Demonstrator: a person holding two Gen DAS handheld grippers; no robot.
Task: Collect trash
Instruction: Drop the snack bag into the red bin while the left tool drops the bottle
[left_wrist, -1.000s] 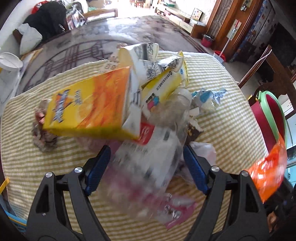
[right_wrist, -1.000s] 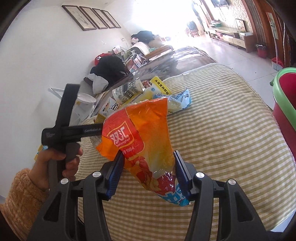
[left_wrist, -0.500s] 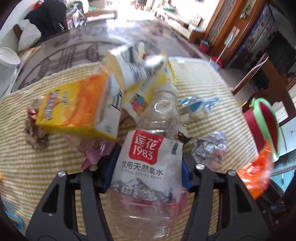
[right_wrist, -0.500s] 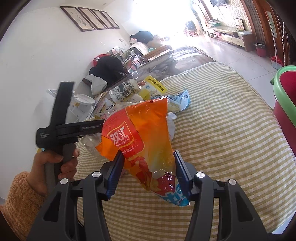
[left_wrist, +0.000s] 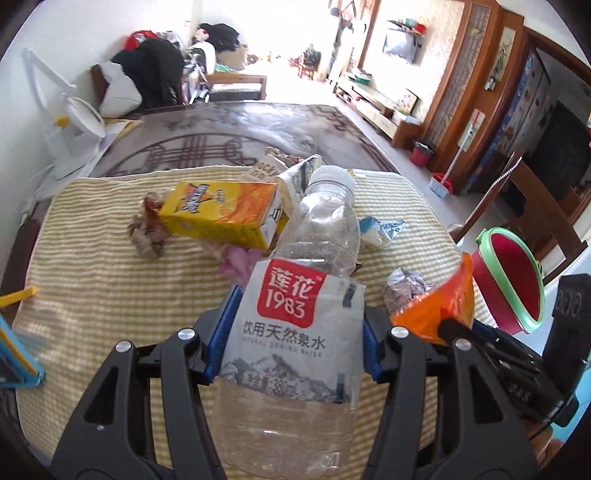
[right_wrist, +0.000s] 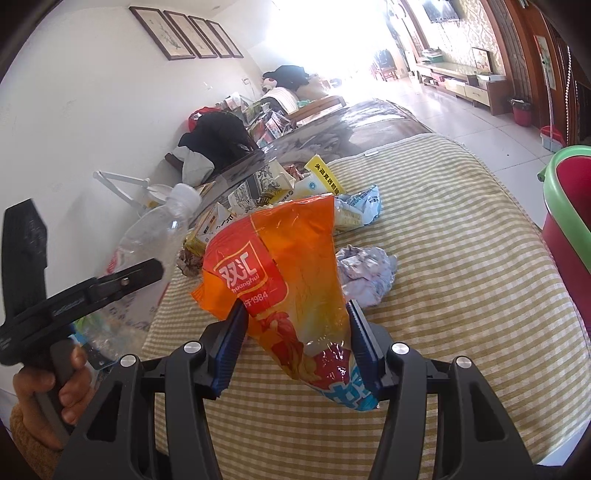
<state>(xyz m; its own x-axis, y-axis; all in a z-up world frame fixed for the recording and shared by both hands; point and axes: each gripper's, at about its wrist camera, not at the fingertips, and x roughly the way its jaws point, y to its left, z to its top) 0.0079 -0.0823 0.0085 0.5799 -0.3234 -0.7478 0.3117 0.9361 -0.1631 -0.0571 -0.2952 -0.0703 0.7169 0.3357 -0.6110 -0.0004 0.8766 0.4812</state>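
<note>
Trash, two pieces held, the remainder loose on the surface (left_wrist: 92, 280).

Left tongs (left_wrist: 293, 334): clenched on an empty clear water bottle (left_wrist: 306, 295), blue pads against the sides of its grey-and-red label, low centre of the left wrist view. White cap points toward upper centre. The bottle is clear of the cloth. In the right wrist view the same bottle (right_wrist: 147, 240) shows at centre left, tilted, above a hand (right_wrist: 55, 387) in a mustard knit sleeve that grips the tool's handle.

Right tongs (right_wrist: 295, 343): clenched on an orange snack wrapper (right_wrist: 280, 273), pads pressing both flanks of its lower part; the blue-and-white end hangs past the right pad. Frame centre. From the left wrist view the wrapper (left_wrist: 443, 302) sits at centre right.

Loose trash, left wrist view:
- yellow-orange juice carton (left_wrist: 221, 214), on its side, upper centre-left
- brown crumpled wrapper (left_wrist: 147, 232), just left of the carton
- pink scrap (left_wrist: 236, 264), under the carton's near edge
- pale carton (left_wrist: 295, 177), behind the bottle's neck
- blue-white foil packet (left_wrist: 380, 230), right of the bottle
- crumpled silvery paper (left_wrist: 406, 291), beside the orange wrapper

Surface covering: yellow-and-white striped cloth.

Red bin with green rim (left_wrist: 509, 280): past the surface's right edge, centre right.
</note>
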